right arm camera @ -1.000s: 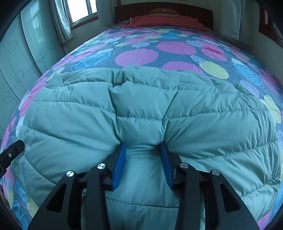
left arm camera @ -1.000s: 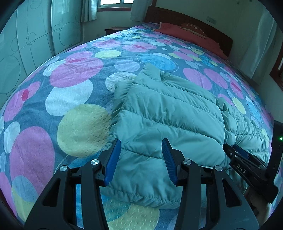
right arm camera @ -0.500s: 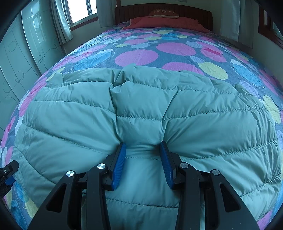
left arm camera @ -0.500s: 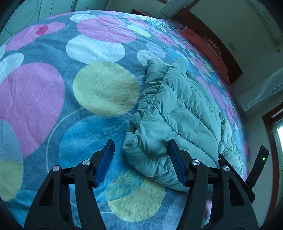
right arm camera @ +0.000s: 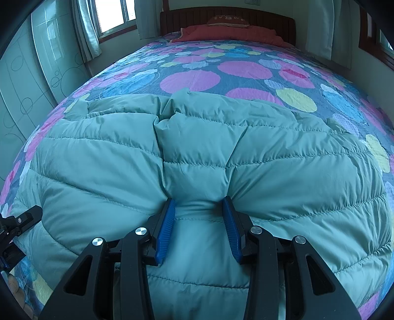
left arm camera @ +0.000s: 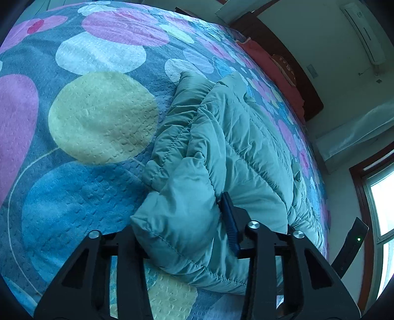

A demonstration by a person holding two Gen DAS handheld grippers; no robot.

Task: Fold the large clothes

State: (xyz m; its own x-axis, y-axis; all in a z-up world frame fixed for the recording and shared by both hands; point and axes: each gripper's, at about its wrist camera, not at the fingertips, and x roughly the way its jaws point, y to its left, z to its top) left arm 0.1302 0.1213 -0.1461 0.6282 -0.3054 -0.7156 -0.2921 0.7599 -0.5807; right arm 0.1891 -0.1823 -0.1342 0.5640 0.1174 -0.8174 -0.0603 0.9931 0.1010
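A teal quilted puffer jacket [left arm camera: 234,147] lies spread on the bed. My left gripper [left arm camera: 182,214] is at the jacket's near left corner and its jaws are closing. A thick fold of the corner bulges between them. The right blue pad [left arm camera: 229,221] presses into the fabric, and the left pad is hidden under it. In the right wrist view the jacket [right arm camera: 197,137] fills the foreground. My right gripper [right arm camera: 199,204] is shut on a pinch of its near hem, with creases fanning out from both pads. The left gripper's black body [right arm camera: 19,221] shows at the left edge.
The bedspread [left arm camera: 98,115] has large coloured circles and reaches far around the jacket. A red blanket [right arm camera: 231,34] and a dark wooden headboard [right arm camera: 226,18] are at the far end. Wardrobe doors [right arm camera: 29,81] stand on the left, and a window [left arm camera: 384,197] is on the right.
The left gripper has dropped and rolled onto the jacket's near corner, and its jaws went from wide apart to narrowed around the fold. The right gripper keeps its pinch unmoved.
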